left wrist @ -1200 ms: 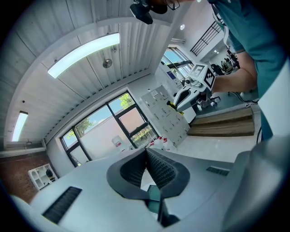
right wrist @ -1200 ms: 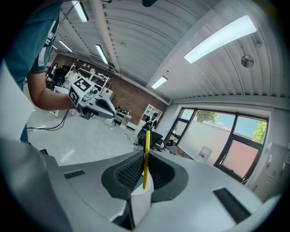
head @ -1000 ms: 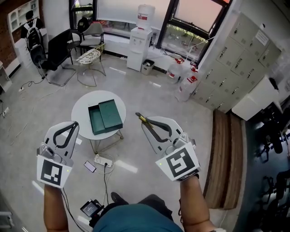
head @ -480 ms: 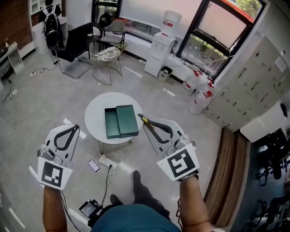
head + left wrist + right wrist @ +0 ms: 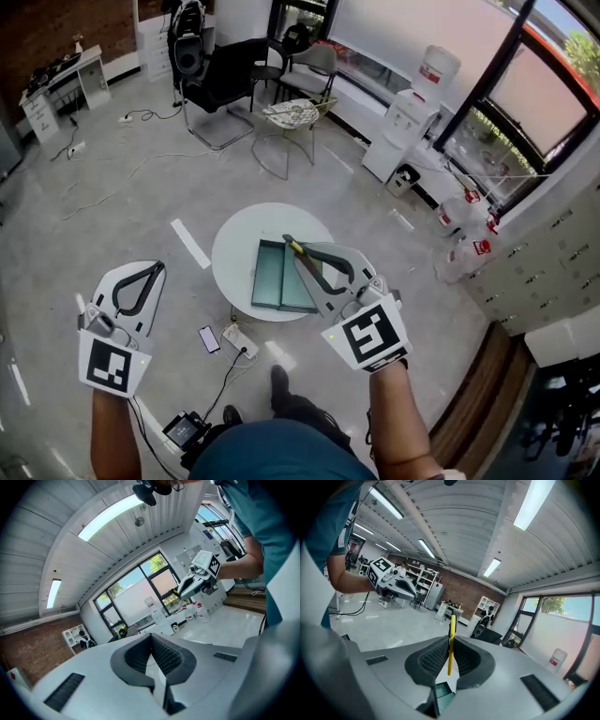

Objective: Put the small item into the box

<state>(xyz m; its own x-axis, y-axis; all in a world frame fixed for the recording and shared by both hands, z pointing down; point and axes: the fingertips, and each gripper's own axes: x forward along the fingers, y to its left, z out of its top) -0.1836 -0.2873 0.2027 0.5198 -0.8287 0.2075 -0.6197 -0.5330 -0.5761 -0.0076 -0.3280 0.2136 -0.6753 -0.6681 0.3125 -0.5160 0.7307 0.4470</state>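
An open dark green box (image 5: 279,277) lies on a round white table (image 5: 234,253) in the head view, its lid folded open beside the tray. My right gripper (image 5: 290,247) hovers over the box, shut on a thin yellow item (image 5: 450,644) with a black tip (image 5: 297,248) that sticks out past the jaws. A corner of the green box (image 5: 442,698) shows below the jaws in the right gripper view. My left gripper (image 5: 155,267) is held left of the table, shut with nothing in it (image 5: 151,639).
A power strip (image 5: 240,341) and a phone (image 5: 208,338) lie on the floor by the table's foot. Chairs (image 5: 225,89) and a wire chair (image 5: 292,117) stand behind. A water dispenser (image 5: 412,122) and bottles (image 5: 469,234) are at the right.
The head view has swung and moved forward: the table and box now sit under the right gripper instead of left of it. Both grippers keep their hold and pose.
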